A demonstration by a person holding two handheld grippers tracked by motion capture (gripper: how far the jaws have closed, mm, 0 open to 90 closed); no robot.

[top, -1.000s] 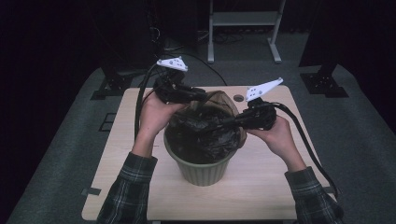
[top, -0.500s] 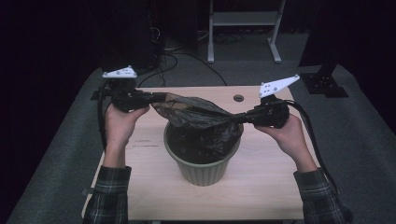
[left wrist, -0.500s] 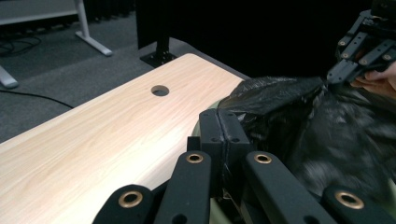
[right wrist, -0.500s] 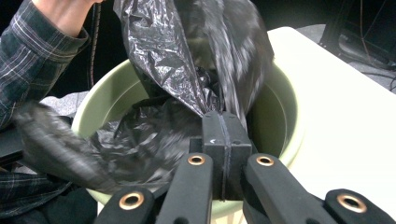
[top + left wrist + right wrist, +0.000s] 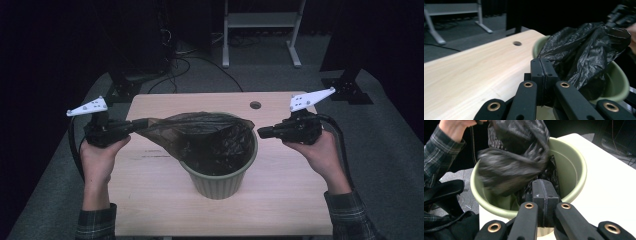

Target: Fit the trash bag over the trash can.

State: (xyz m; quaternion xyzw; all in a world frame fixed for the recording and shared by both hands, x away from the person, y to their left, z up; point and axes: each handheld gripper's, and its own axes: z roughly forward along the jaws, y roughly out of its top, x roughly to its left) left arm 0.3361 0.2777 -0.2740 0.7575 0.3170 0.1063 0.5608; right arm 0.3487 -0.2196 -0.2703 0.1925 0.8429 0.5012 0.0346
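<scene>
A green bin stands near the middle of the table, and a black bag sits in its mouth, partly tucked inside. The bag's rim is stretched out over the bin's left edge toward the left gripper, which is held left of the bin, above the table's left edge. Its fingers are together, clamped on that corner of the bag; in the left gripper view the fingers meet flat with crumpled bag just beyond them, over the bin.

The right gripper is just right of the bin's rim, level with it. Its fingers are together, and in the right gripper view the fingers pinch the bag at the near rim of the bin. A small round hole lies in the table behind the bin.
</scene>
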